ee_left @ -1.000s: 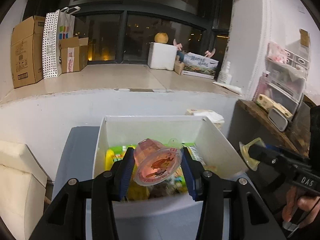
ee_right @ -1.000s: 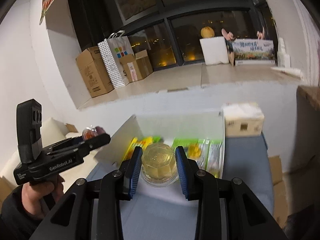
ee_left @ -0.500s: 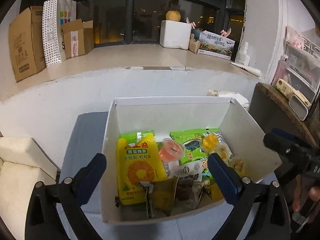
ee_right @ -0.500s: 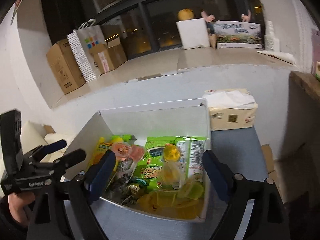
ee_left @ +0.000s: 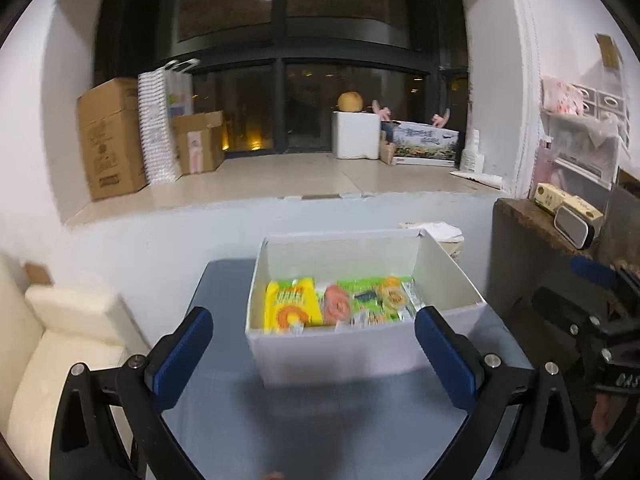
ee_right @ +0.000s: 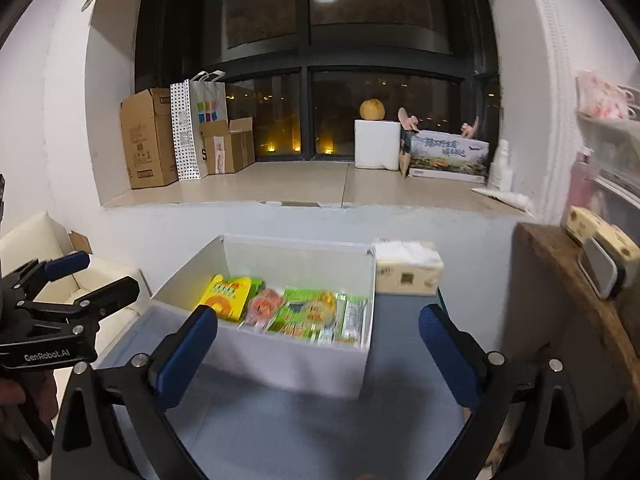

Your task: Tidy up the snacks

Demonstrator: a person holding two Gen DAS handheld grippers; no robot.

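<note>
A white open box [ee_left: 328,350] stands on a blue-grey table [ee_left: 320,420]; it also shows in the right wrist view [ee_right: 280,360]. Inside lie a yellow snack bag [ee_left: 290,308], a pink jelly cup [ee_left: 336,306], a yellow jelly cup [ee_left: 394,296] and green packets [ee_right: 296,312]. My left gripper [ee_left: 314,344] is wide open and empty, held back from the box's near wall. My right gripper [ee_right: 318,344] is wide open and empty, also in front of the box. The left gripper shows at the left edge of the right wrist view [ee_right: 60,292].
A tissue pack [ee_right: 408,268] sits beside the box's far right corner. A wooden shelf [ee_right: 576,300] with small items stands at the right. A cream sofa [ee_left: 68,340] is at the left. Cardboard boxes [ee_right: 148,140] stand on the window ledge behind.
Both grippers let go of their jelly cups into the box, opened wide, and have pulled back and up away from the box.
</note>
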